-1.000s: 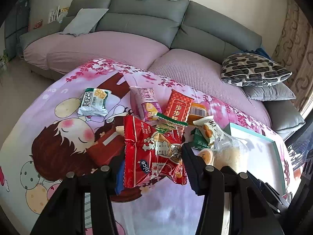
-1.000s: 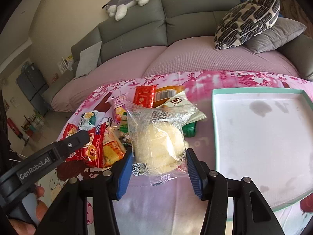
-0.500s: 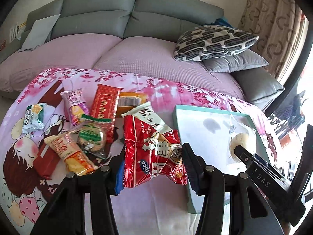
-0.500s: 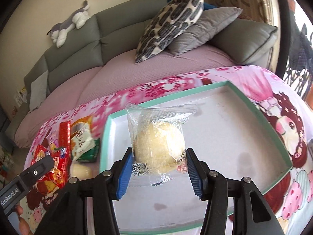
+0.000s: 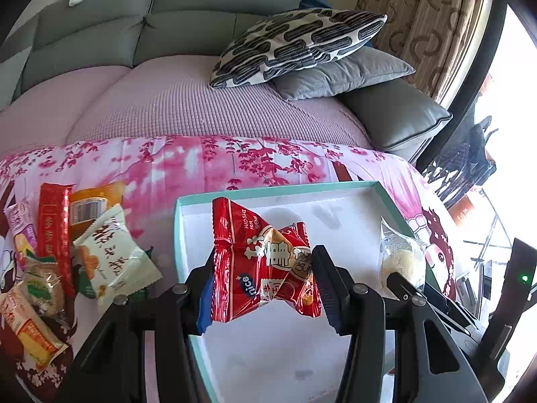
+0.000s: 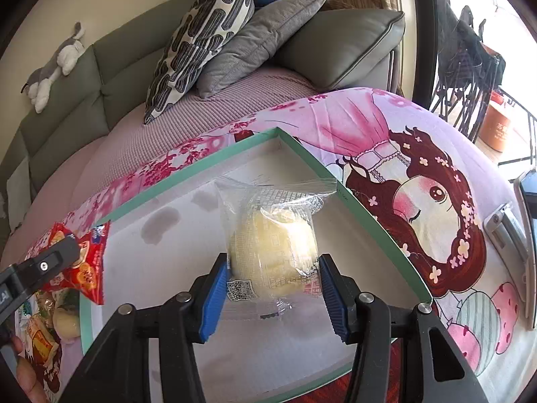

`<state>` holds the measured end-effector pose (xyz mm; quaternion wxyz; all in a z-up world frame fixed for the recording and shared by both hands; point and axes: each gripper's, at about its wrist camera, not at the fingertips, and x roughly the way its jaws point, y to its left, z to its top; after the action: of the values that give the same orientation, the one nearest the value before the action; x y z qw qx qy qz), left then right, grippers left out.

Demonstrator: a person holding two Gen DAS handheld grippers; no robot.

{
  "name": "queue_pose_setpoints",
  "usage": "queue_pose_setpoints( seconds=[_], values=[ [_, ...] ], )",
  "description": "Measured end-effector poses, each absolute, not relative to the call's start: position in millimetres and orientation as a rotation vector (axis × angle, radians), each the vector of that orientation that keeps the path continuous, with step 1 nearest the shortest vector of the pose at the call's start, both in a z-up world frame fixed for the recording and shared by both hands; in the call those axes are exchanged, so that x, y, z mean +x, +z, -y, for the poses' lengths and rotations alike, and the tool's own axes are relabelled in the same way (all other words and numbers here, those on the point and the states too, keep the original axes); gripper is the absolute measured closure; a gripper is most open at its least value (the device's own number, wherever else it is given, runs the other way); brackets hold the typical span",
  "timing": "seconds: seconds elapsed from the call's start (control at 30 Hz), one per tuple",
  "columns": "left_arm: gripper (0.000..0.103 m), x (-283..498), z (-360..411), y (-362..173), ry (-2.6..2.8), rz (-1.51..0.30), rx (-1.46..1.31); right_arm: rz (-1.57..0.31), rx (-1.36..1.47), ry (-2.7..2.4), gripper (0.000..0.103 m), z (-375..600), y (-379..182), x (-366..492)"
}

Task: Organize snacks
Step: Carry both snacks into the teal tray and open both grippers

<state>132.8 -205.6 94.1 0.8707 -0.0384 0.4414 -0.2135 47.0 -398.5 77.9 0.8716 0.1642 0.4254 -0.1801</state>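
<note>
In the left wrist view, the left gripper (image 5: 263,278) has its fingers (image 5: 205,288) partly closed on a red snack packet (image 5: 260,262); both pads press its sides and the packet is crumpled between them. It is held above the near left part of a white tray with a green rim (image 5: 177,235). The tray lies on a surface covered with a pink cartoon cloth (image 5: 201,158). To the left of the tray, on the cloth, there is a pile of other snacks (image 5: 60,252). At the right side, the right gripper (image 5: 401,280) is partly visible with a clear-wrapped bun (image 5: 399,258) over the right part of the tray. Behind the surface there is a grey sofa (image 5: 100,40) with a patterned cushion (image 5: 295,43).

In the right wrist view, the right gripper (image 6: 273,297) has its fingers (image 6: 214,299) at a narrow opening, and they clamp the bun (image 6: 272,255) by the lower part of its wrapper. The bun hangs over the tray's (image 6: 376,231) far right corner. This view shows the blue pads on the wrapper, which the other view does not show clearly. At the left edge, the tip of the left gripper (image 6: 50,262) appears with the red packet (image 6: 87,265), and a part of a hand (image 6: 27,376) is below it.
</note>
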Motion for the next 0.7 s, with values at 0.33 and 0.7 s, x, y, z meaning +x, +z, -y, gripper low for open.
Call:
queue_pose_setpoints(
  seconds=[0.33, 0.7],
  values=[
    [0.048, 164.8, 218.9, 50.3, -0.454, -1.031, -0.132, -0.896, 0.358, -0.389, 0.047, 405.9, 67.0, 52.0],
    [0.026, 159.5, 214.3, 60.2, -0.420, -1.022, -0.129, -0.908, 0.340, -0.402, 0.024, 403.2, 65.7, 55.2]
  ],
)
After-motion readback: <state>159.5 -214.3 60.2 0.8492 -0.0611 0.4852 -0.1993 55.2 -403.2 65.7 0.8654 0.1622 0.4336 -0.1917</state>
